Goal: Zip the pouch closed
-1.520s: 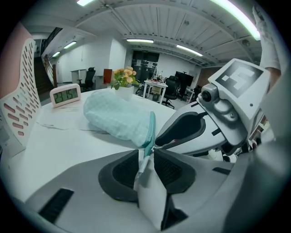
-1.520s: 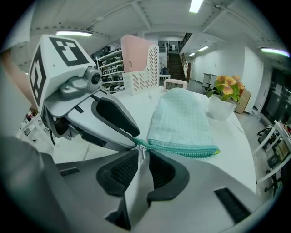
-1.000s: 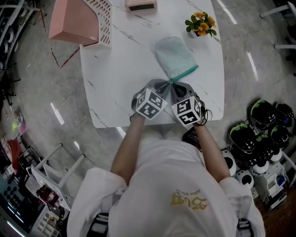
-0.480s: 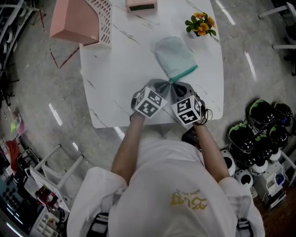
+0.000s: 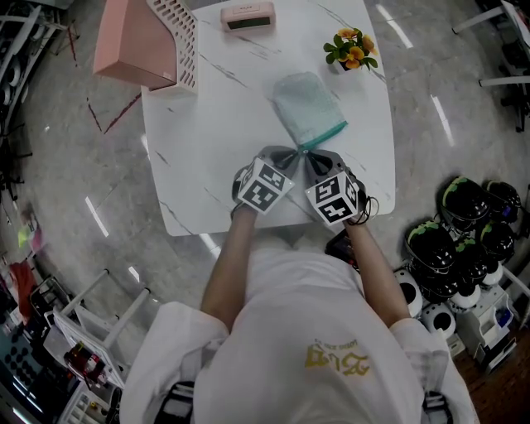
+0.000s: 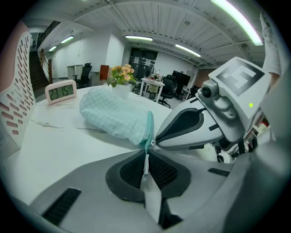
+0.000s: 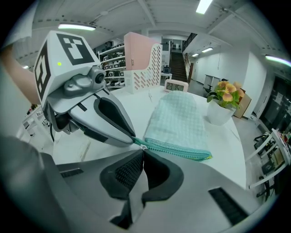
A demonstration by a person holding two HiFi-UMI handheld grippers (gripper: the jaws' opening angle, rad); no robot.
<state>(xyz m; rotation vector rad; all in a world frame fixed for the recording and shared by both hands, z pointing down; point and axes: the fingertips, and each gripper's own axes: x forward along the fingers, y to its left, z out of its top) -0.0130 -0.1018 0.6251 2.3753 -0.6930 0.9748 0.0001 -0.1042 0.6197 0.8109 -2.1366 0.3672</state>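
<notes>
A pale mint checked pouch (image 5: 306,103) lies on the white marble table (image 5: 207,124), with its teal zipper (image 7: 179,151) along the near edge. Both grippers meet at the pouch's near corner. My left gripper (image 5: 296,152) is shut on the thin zipper end tab (image 6: 146,160) that sticks out of that corner. My right gripper (image 5: 311,154) is shut at the small silver zipper pull (image 7: 143,147), its tip touching the left one's. In the right gripper view the zipper runs off to the right as a single band to the pouch's far corner.
A pink perforated file holder (image 5: 153,41) stands at the table's far left. A pink clock (image 5: 247,15) and a small flower pot (image 5: 352,51) are at the back. Helmets (image 5: 464,240) lie on the floor to the right. The person stands at the near table edge.
Both grippers and the pouch stay where they were; only the head view has shifted a little.
</notes>
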